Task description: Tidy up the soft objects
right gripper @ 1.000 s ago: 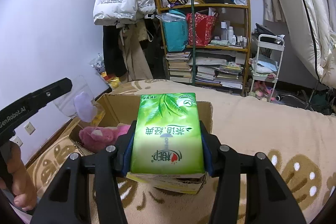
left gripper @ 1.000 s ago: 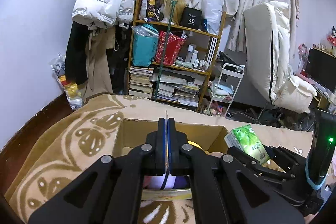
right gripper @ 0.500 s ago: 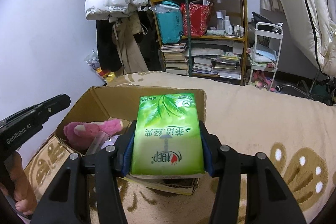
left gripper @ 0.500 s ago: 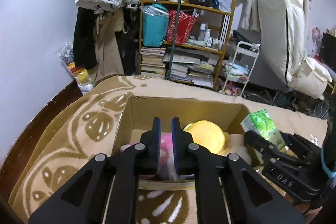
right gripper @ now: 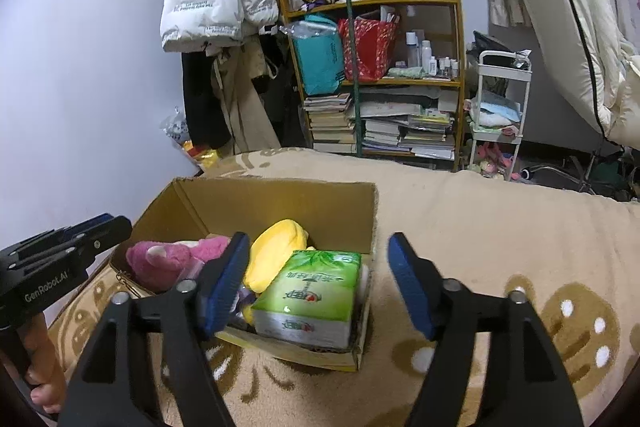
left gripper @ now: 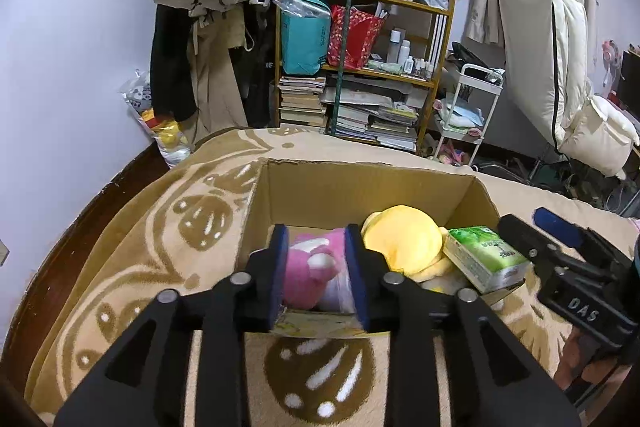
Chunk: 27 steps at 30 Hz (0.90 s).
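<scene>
The green tissue pack (right gripper: 310,297) lies in the cardboard box (right gripper: 280,203) at its near right corner, just beyond the right gripper (right gripper: 316,283), whose jaws have just been opening and stand wide, released, clear of the pack. At its ten o'clock sit a yellow plush (right gripper: 276,251) and a pink plush (right gripper: 172,261). The left gripper (left gripper: 317,273), tilted down over the box's near edge, has also just been opening, nothing pressed between its pads; a clear bag behind them is hard to make out. Only fingers (right gripper: 42,383) of the holding hand show.
</scene>
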{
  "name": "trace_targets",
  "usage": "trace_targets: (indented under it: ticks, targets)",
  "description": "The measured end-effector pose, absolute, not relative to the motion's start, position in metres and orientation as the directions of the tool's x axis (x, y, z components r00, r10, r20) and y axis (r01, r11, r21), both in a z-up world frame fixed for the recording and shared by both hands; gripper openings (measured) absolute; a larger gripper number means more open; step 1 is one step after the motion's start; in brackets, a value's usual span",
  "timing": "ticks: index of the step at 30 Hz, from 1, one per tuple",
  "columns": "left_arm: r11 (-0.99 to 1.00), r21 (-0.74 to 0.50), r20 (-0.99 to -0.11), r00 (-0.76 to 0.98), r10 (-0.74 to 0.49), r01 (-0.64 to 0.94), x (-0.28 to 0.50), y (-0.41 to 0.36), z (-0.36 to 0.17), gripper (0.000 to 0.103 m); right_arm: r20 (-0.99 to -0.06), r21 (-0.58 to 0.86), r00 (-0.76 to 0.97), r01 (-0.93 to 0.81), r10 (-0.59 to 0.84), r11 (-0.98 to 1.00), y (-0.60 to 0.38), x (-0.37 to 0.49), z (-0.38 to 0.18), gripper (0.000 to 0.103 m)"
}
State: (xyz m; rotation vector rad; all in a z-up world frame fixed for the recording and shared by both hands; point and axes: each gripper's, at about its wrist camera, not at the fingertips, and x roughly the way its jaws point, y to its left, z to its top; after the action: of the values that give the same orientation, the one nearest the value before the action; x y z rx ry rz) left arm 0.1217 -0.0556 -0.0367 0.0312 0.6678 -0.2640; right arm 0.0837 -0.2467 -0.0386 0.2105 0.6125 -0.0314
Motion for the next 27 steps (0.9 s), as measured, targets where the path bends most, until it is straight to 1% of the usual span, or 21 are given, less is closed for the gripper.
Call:
trace_targets:
  ticks: [2,3,4,6,7,9,11,13,18,23,27]
  targets:
    - [0.968,-0.056,-0.607,0.762,-0.226,0.243,0.116,-0.052,-0.034,0.048,-0.561,0.191,0.827,0.099,0.026,0.977,-0.25,0.078,-0.034,0.081]
    - [0.969,-0.057,-0.603,0.766,-0.225,0.24,0.114,-0.05,-0.032,0.052,-0.558,0.193,0.83,0.1,0.025,0.976,-0.251,0.075,-0.032,0.083]
    - [0.97,-0.063,-0.595,0.771,-0.227,0.237,0.11,-0.047,-0.03,0.056,-0.552,0.196,0.834,0.103,0.023,0.975,-0.252,0.071,-0.03,0.087]
    - [0.97,-0.067,-0.592,0.773,-0.227,0.234,0.105,-0.043,-0.027,0.056,-0.537,0.201,0.843,0.107,0.018,0.974,-0.255,0.064,-0.025,0.091]
    - [0.971,-0.064,-0.593,0.773,-0.224,0.232,0.103,-0.041,-0.026,0.058,-0.529,0.202,0.849,0.108,0.016,0.973,-0.256,0.06,-0.022,0.092]
    - [0.972,-0.056,-0.589,0.779,-0.216,0.227,0.096,-0.038,-0.022,0.068,-0.515,0.202,0.857,0.106,0.013,0.974,-0.258,0.051,-0.016,0.093]
    - [0.973,-0.055,-0.578,0.788,-0.212,0.222,0.09,-0.034,-0.017,0.082,-0.504,0.195,0.864,0.104,0.008,0.975,-0.257,0.043,-0.011,0.103]
    - [0.974,-0.051,-0.56,0.802,-0.21,0.219,0.081,-0.031,-0.011,0.088,-0.486,0.188,0.874,0.107,-0.002,0.976,-0.256,0.033,-0.005,0.103]
    - [0.975,-0.027,-0.526,0.826,-0.203,0.222,0.06,-0.026,0.003,0.095,-0.466,0.177,0.885,0.101,-0.007,0.979,-0.251,0.014,0.007,0.103]
    - [0.975,0.041,-0.497,0.851,-0.17,0.218,0.037,-0.025,0.012,0.101,-0.45,0.179,0.893,0.118,-0.025,0.977,-0.25,-0.003,0.016,0.103]
    - [0.975,0.061,-0.495,0.855,-0.157,0.214,0.024,-0.023,0.014,0.102,-0.438,0.174,0.898,0.126,-0.038,0.977,-0.251,-0.016,0.021,0.103]
